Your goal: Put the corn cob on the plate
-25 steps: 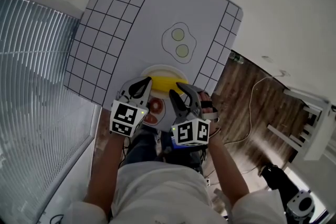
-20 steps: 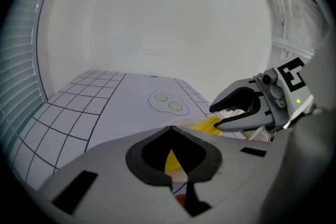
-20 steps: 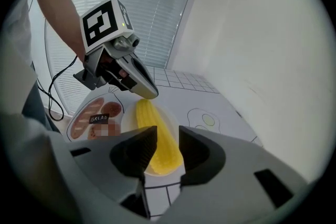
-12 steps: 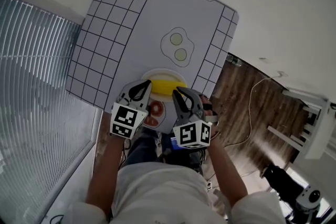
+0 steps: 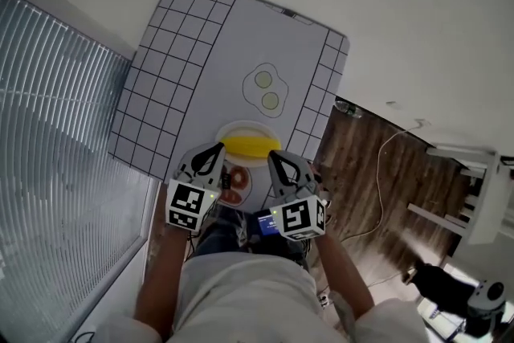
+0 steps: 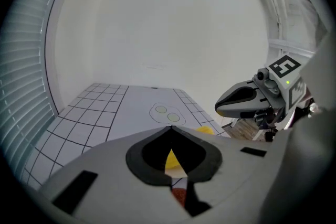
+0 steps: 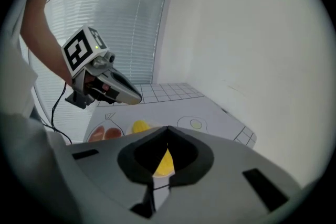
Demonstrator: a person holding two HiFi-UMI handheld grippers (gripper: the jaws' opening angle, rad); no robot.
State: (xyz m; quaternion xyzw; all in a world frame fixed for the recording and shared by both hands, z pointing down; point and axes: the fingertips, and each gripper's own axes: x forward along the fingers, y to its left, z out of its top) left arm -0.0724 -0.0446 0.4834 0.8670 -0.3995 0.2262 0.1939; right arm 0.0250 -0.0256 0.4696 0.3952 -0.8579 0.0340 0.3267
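The yellow corn cob lies across the white plate at the near edge of the mat. Neither gripper touches it. My left gripper hovers just short of the plate's left side, jaws together and empty. My right gripper hovers short of the plate's right side, also shut with nothing in it. In the left gripper view the corn cob peeks past my left gripper, with the right gripper alongside. In the right gripper view the corn cob shows beyond my right gripper.
The plate sits on a white mat with grid borders, a printed fried egg and printed red slices. Window blinds run along the left. Wooden floor with a cable and white furniture lies to the right.
Both grippers have lifted and drawn back from the plate towards the person. The right gripper's jaws have closed. The corn cob stays on the plate.
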